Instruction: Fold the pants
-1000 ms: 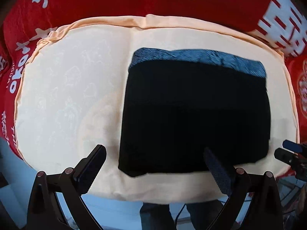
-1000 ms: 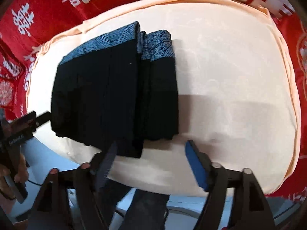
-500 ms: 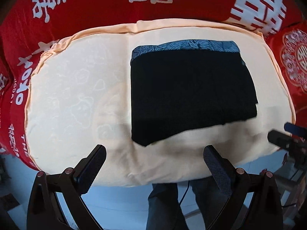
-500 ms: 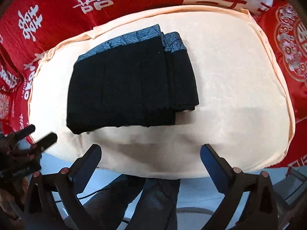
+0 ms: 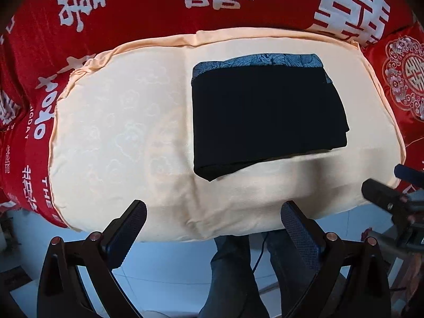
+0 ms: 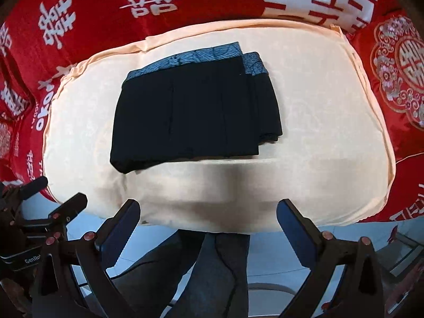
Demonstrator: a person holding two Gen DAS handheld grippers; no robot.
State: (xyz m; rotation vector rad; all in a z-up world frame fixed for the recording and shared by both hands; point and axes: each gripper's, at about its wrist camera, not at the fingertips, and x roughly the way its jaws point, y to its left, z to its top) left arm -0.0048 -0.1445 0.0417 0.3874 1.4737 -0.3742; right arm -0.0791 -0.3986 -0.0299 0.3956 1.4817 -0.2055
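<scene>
On the cream cushion (image 5: 111, 137), toward two o'clock in the left wrist view, the folded black pants (image 5: 265, 116) are laid flat, the blue patterned waistband (image 5: 259, 61) at twelve o'clock. The left hand-held gripper (image 5: 213, 228) is held above the near edge, jaws apart and empty. The right hand-held gripper (image 6: 208, 224) has just been opened wide; nothing is held between its jaws.

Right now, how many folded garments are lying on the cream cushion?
1. The black pants lie folded on the cream cushion, toward its far right part, their blue patterned waistband at the far edge. Nothing else shows there.
</scene>
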